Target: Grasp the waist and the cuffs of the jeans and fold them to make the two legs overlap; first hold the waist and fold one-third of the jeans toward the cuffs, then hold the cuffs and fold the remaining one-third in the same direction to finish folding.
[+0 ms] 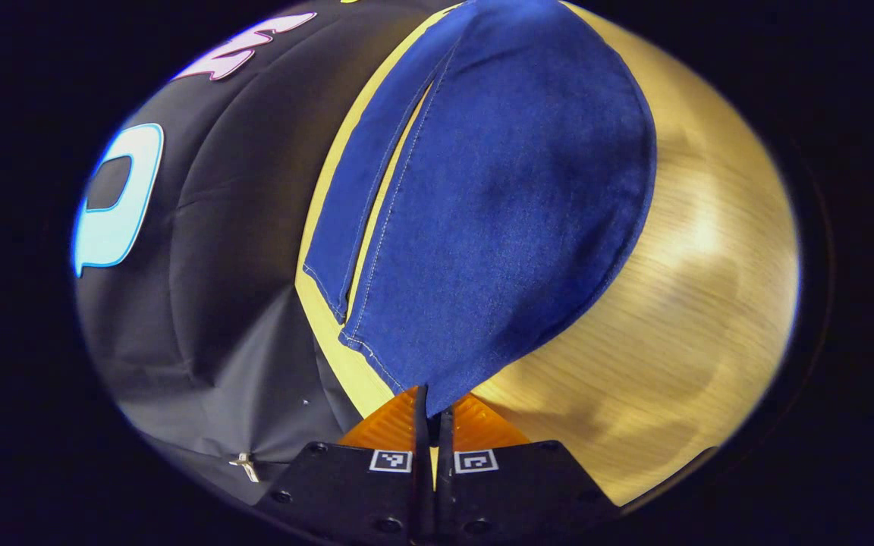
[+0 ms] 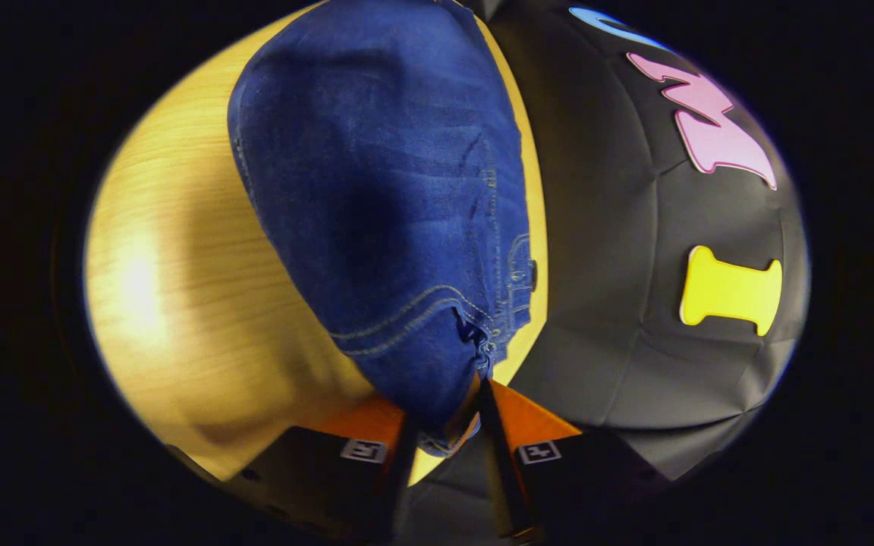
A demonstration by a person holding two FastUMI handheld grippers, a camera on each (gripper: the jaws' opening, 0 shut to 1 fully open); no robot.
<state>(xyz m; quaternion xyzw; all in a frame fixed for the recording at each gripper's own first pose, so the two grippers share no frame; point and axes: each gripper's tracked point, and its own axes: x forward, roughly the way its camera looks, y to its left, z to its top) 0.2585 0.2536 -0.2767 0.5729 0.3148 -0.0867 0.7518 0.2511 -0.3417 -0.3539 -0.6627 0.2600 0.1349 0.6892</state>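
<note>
Blue denim jeans (image 1: pixel 505 212) lie along the far edge of my pale wood-grain desk (image 1: pixel 695 318), beside the black cloth wall (image 1: pixel 209 318). My left tongs (image 1: pixel 432 413) are pressed together on a cuff corner, the second leg's hem (image 1: pixel 327 284) lying just beside it. My right tongs (image 2: pixel 444 425) are clamped on the bunched waist (image 2: pixel 475 341) near its stitched pocket seam.
</note>
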